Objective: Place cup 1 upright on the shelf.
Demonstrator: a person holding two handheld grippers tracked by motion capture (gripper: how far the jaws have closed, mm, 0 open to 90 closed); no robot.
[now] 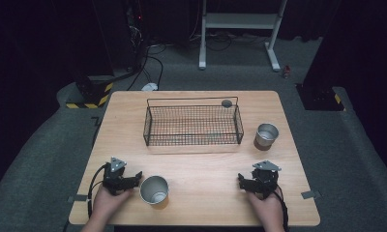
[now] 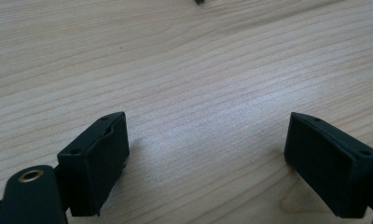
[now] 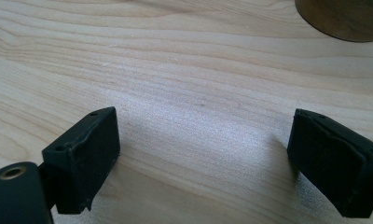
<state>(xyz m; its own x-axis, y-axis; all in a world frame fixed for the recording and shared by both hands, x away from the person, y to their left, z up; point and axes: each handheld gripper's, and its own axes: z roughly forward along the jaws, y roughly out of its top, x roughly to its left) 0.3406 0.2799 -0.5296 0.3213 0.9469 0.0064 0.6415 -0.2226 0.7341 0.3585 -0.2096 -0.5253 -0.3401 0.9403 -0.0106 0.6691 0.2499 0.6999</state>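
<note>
Resting low on the pale wooden table [image 1: 201,164], both grippers sit wide open and empty. Left gripper [image 1: 135,178] has the shiny steel cup [image 1: 154,189] just beside its tips; right gripper [image 1: 242,181] is well short of the second steel cup [image 1: 266,135]. Black wire basket [image 1: 193,125] lies beyond. Looks like pre-grasp; next, straddle that near rim and squeeze.

A black wire-mesh basket [image 1: 147,126] sits toward 12 o'clock on the pale wooden table [image 1: 206,166]. On the floor beyond, a white metal stand [image 1: 240,20] is at 12 o'clock and a yellow-and-black striped block [image 1: 92,94] at 10 o'clock.
</note>
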